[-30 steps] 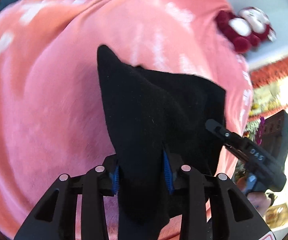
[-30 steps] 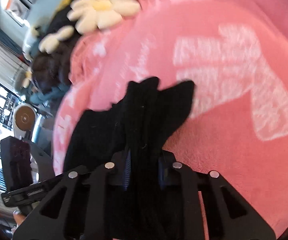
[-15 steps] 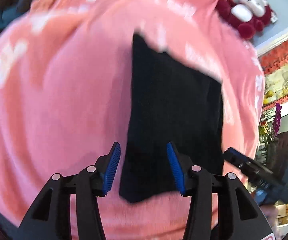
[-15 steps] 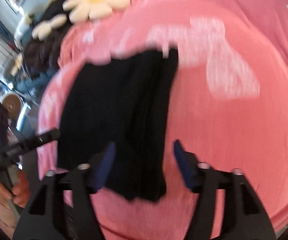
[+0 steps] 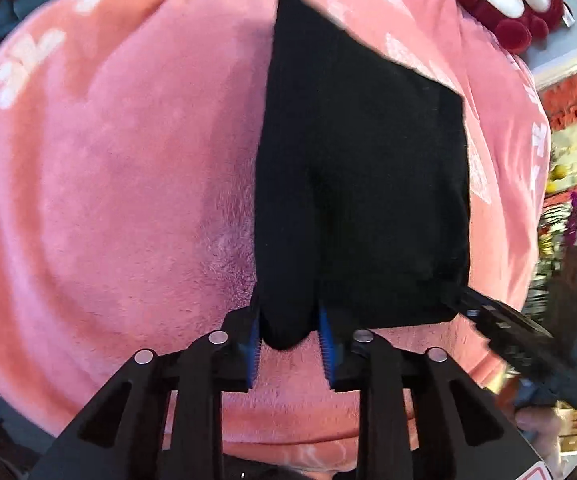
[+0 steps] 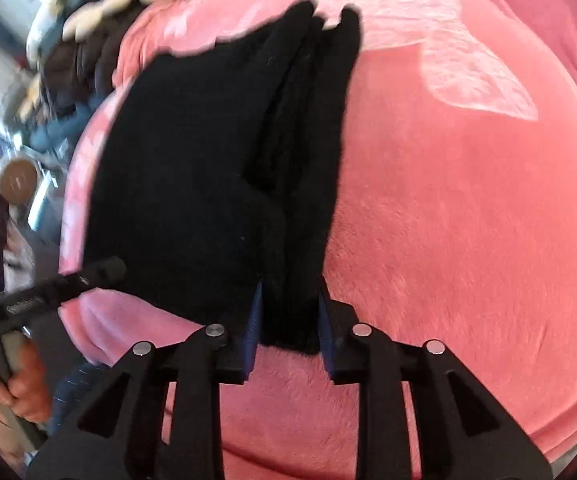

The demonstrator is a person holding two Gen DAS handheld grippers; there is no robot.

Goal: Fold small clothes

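Left wrist view: left tool [image 5: 290, 334] clamps the black garment [image 5: 362, 184] (near corner).
Right wrist view: right tool [image 6: 288, 322] clamps its folded edge.
Underneath: pink blanket [image 5: 120, 168].

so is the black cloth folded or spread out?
Folded. The black cloth lies on the pink blanket as a compact rectangle, with stacked layer edges along its right side.

Bright daylight, soft shadows; fisheye-warped edges, motion blur at periphery.
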